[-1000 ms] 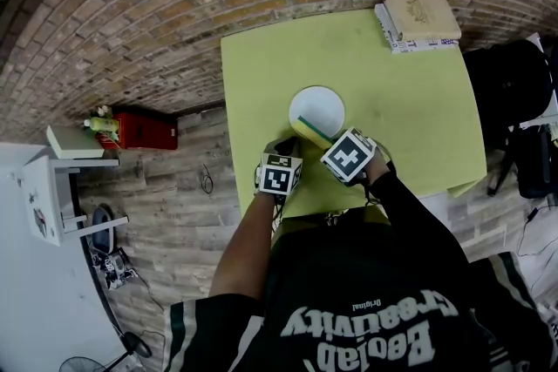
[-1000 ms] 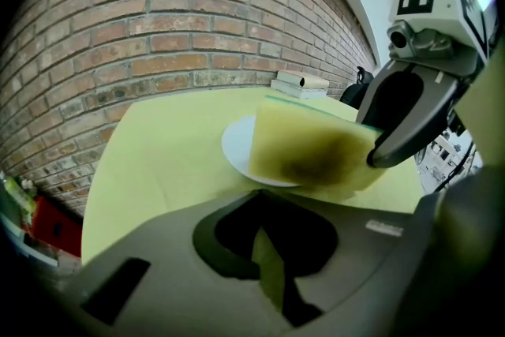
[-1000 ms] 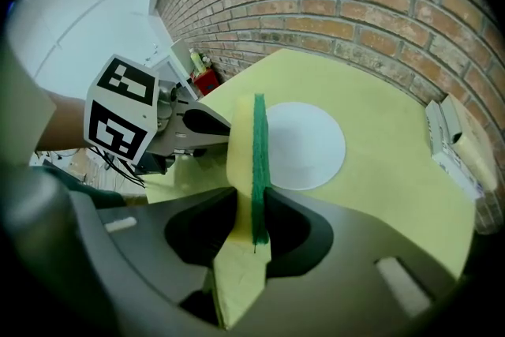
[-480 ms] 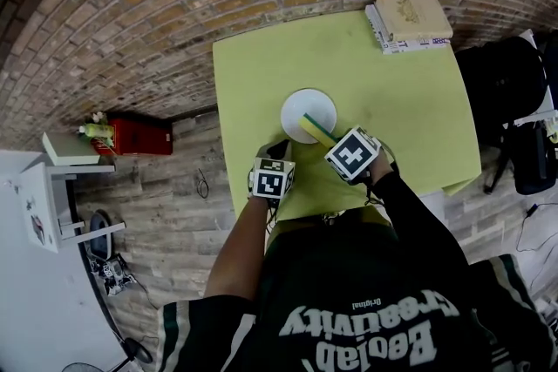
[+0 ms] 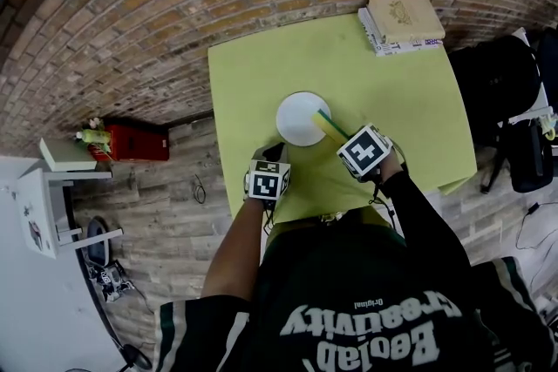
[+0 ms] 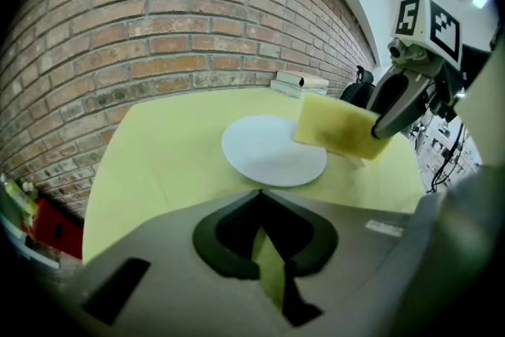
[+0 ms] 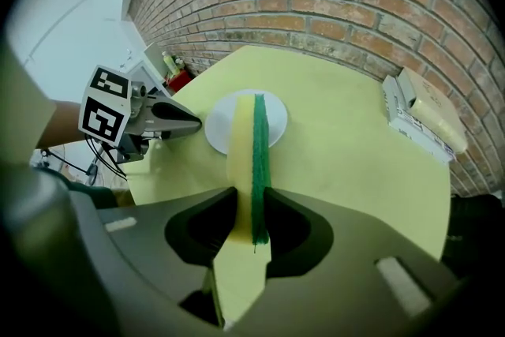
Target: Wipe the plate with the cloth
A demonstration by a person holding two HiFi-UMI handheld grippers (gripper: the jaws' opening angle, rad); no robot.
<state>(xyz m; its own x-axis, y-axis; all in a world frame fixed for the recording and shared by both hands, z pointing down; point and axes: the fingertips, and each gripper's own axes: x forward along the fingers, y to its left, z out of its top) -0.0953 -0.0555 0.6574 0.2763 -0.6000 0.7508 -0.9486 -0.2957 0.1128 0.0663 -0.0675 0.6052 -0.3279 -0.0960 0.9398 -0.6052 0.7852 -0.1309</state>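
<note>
One round white plate [image 5: 301, 119], lying near the middle of the yellow-green desk [image 5: 261, 83], with nothing on it. One yellow sponge cloth with a green scouring face [image 7: 251, 162], held on edge at the plate's right rim. Two grippers: the right gripper [image 7: 251, 205] is clamped on the cloth, and the left gripper [image 6: 258, 197] has its jaws closed together on nothing, just short of the plate's near rim. One stack of books [image 5: 401, 23] sits at the desk's far right corner, well apart from the plate. Nothing lies between the grippers and the plate.

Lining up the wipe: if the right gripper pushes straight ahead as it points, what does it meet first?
Probably the plate: the sponge in the right gripper points straight at it; height above it is unclear.
</note>
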